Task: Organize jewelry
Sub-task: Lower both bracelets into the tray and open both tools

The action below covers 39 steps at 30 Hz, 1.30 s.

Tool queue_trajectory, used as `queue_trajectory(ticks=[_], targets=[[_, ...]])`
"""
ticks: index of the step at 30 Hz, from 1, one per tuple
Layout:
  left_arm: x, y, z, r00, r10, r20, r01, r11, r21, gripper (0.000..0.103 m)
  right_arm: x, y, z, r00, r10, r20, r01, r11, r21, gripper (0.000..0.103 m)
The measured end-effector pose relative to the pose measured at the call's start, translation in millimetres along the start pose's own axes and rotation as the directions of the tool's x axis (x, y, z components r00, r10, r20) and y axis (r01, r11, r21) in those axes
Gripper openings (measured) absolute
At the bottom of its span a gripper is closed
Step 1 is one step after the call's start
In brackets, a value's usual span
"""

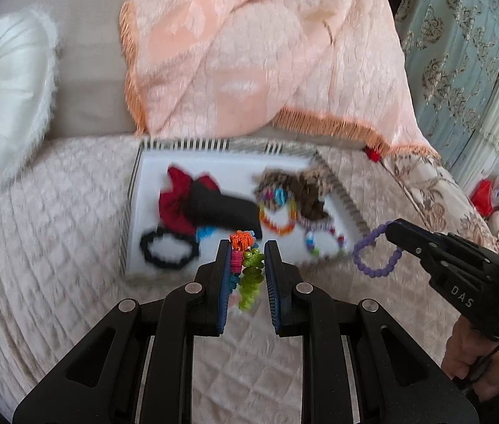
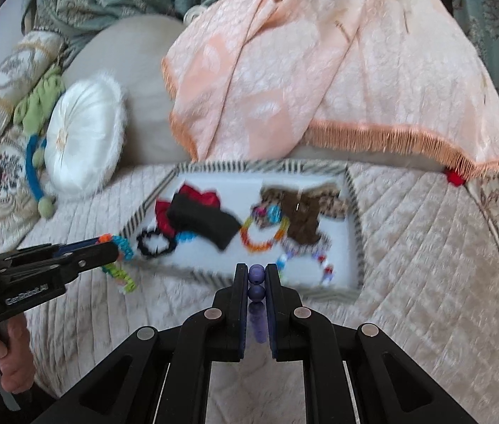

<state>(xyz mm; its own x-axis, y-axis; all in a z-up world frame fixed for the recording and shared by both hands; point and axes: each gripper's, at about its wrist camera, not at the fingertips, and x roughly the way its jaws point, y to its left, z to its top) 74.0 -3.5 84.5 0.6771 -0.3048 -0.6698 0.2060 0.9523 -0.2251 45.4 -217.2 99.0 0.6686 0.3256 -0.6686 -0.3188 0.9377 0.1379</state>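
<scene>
We see the left tongs pinching a multicoloured coil band, seemingly hanging lengthwise; right tongs pinching a purple bead bracelet.

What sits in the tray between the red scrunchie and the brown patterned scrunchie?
A black fabric band lies across that stretch, overlapping the red scrunchie; an orange beaded bracelet lies beside the brown patterned scrunchie. Clearest in the right wrist view.
</scene>
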Motion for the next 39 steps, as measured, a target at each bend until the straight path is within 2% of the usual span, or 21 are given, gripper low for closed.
queue_trajectory(ticks=[5, 8, 10, 15, 17, 23, 25, 27, 29, 30, 31, 33, 35, 37, 38, 39], targets=[[31.5, 0.5, 30.6, 0.999, -0.007, -0.037, 0.006, 1.0, -0.018, 0.017, 24.6, -7.9, 31.3, 0.999, 0.04, 0.012, -0.04, 0.999, 0.027, 0.008], [58.2, 7.7, 29.9, 0.997, -0.046, -0.069, 0.042, 0.997, -0.059, 0.017, 53.3, -12.3, 39.0, 0.996, 0.089, -0.019, -0.087, 0.993, 0.074, 0.008], [76.6, 10.8, 24.1, 0.994, -0.028, -0.106, 0.021, 0.998, -0.065, 0.017, 70.6, -12.9, 39.3, 0.995, 0.094, -0.039, -0.09, 0.992, 0.089, 0.008], [107.2, 18.0, 15.9, 0.984, 0.052, -0.173, -0.064, 0.996, -0.065, 0.017, 104.7, -22.8, 36.1, 0.979, 0.188, -0.075, -0.169, 0.965, 0.202, 0.008], [113.1, 20.3, 11.7, 0.978, 0.084, -0.188, -0.096, 0.994, -0.052, 0.017, 112.4, -24.6, 33.5, 0.981, 0.171, -0.09, -0.149, 0.966, 0.212, 0.008], [120.0, 15.9, 5.8, 0.969, 0.152, -0.195, -0.151, 0.988, 0.02, 0.018, 135.4, -34.3, 22.2, 0.983, 0.017, -0.185, 0.017, 0.984, 0.177, 0.008], [119.8, 15.9, 5.2, 0.969, 0.155, -0.193, -0.155, 0.988, 0.018, 0.019, 139.0, -38.4, 20.3, 0.978, 0.005, -0.206, 0.033, 0.982, 0.183, 0.008], [119.4, 18.2, 5.2, 0.967, 0.161, -0.196, -0.163, 0.987, 0.004, 0.027, 138.0, -41.6, 18.5, 0.977, 0.017, -0.21, 0.025, 0.98, 0.196, 0.008], [117.8, 21.5, 6.6, 0.964, 0.179, -0.195, -0.185, 0.983, -0.013, 0.059, 135.4, -42.3, 19.3, 0.979, 0.018, -0.205, 0.024, 0.98, 0.197, 0.009], [116.0, 22.7, 7.2, 0.963, 0.193, -0.189, -0.2, 0.979, -0.02, 0.065, 132.4, -42.7, 19.8, 0.98, 0.027, -0.196, 0.012, 0.98, 0.198, 0.009], [113.5, 24.1, 8.0, 0.962, 0.205, -0.18, -0.212, 0.977, -0.025, 0.066, 131.1, -42.8, 20.6, 0.981, 0.033, -0.189, 0.005, 0.98, 0.197, 0.01], [107.9, 26.9, 11.7, 0.964, 0.209, -0.164, -0.217, 0.975, -0.038, 0.066, 124.8, -41.0, 22.0, 0.984, 0.031, -0.174, 0.002, 0.982, 0.187, 0.018], [99.7, 30.4, 16.0, 0.968, 0.205, -0.147, -0.215, 0.975, -0.058, 0.067, 116.0, -40.3, 23.9, 0.989, 0.028, -0.145, -0.001, 0.983, 0.181, 0.036], [88.2, 33.1, 20.9, 0.969, 0.218, -0.114, -0.227, 0.971, -0.073, 0.071, 106.3, -40.2, 27.3, 0.993, 0.022, -0.118, -0.001, 0.984, 0.176, 0.037], [83.9, 33.3, 22.8, 0.968, 0.229, -0.104, -0.237, 0.969, -0.071, 0.079, 100.5, -40.2, 28.7, 0.994, 0.015, -0.109, 0.004, 0.985, 0.174, 0.037], [78.5, 34.0, 24.6, 0.966, 0.239, -0.097, -0.245, 0.967, -0.066, 0.083, 97.1, -39.7, 29.8, 0.995, 0.007, -0.104, 0.011, 0.985, 0.17, 0.037]])
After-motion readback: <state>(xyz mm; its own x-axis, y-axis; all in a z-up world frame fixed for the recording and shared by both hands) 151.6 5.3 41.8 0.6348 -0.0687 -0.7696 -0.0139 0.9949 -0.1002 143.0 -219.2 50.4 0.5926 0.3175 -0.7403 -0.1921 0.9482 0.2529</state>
